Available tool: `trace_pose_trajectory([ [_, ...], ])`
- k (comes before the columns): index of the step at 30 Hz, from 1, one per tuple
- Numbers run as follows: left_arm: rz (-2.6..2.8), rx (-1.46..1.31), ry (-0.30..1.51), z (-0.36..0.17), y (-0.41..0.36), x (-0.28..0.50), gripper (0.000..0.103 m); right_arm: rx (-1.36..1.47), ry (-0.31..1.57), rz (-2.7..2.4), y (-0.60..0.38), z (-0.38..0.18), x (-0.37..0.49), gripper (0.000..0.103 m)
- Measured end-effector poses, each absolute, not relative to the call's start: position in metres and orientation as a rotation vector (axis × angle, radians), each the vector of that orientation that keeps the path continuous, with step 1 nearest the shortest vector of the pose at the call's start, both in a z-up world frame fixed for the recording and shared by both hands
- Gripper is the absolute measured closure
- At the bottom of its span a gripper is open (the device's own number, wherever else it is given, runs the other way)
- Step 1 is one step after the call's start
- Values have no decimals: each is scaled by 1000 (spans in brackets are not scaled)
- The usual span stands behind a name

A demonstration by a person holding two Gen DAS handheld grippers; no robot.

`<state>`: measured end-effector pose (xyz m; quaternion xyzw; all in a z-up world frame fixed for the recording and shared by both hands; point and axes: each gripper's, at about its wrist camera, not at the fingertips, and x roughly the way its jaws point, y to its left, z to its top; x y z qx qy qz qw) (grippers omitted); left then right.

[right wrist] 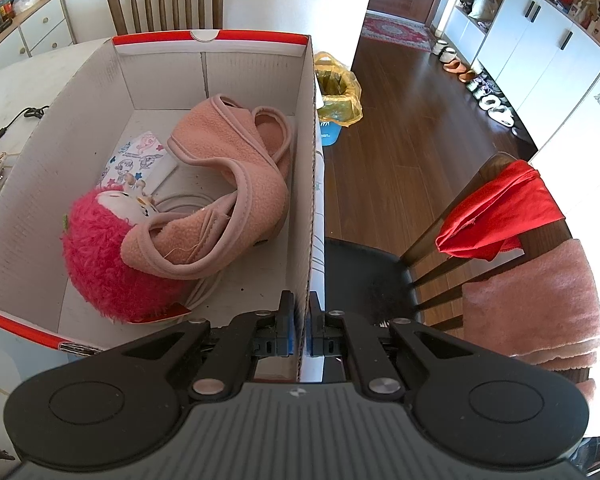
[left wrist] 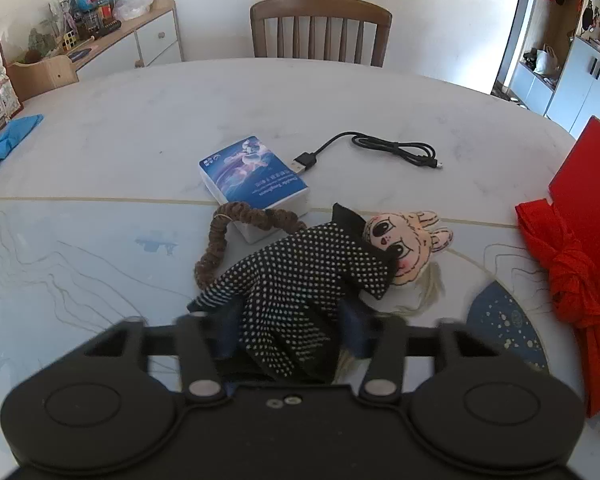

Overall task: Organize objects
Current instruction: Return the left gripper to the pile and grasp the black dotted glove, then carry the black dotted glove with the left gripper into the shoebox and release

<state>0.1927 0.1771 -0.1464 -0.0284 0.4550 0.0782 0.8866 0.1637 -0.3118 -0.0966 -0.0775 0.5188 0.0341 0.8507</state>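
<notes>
Left wrist view, left to right: a blue cloth lies at the tabletop edge, and a blue-and-white card box sits near the middle with a brown scrunchie draped against its near corner. A black USB cable is coiled just beyond the box. The left hand-held gripper has closed its fingers on a black glove with white dots, which lies across a flat cloth doll with a drawn face. At far right stand a red ribbon tied in a knot and a red box lid, tilted up.

Right wrist view, left to right: an open cardboard box with red trim rests on the tabletop and holds a fuzzy pink plush toy, a printed cartoon packet, a white cord and a pair of pink fleece slippers. The right hand-held gripper is pinched shut on the right wall of the box, one finger inside and one outside. Beyond the wall are a bin with a yellow bag on the wooden floor and a chair with a red cloth over its back.
</notes>
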Motion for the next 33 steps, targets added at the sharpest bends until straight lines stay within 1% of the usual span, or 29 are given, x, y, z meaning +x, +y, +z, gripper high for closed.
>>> trace_pose_trajectory([
  [1,157,-58,943,-145,176,191,79,-163,1093,72,-312,-97,164,97],
  [2,152,-56,940,-144,175,190,85,-163,1093,72,-312,-96,164,97],
  [3,148,-52,937,-143,174,189,94,-164,1093,73,-312,-96,163,97],
  [4,147,-49,935,-142,173,189,96,-164,1093,73,-312,-96,164,97],
  [7,123,-62,926,-137,172,184,98,-164,1092,74,-312,-97,164,97],
  [20,-19,-91,876,-79,143,154,99,-160,1096,80,-310,-99,165,98],
  [33,-207,-78,738,-11,84,146,99,-153,1093,85,-311,-100,166,98],
])
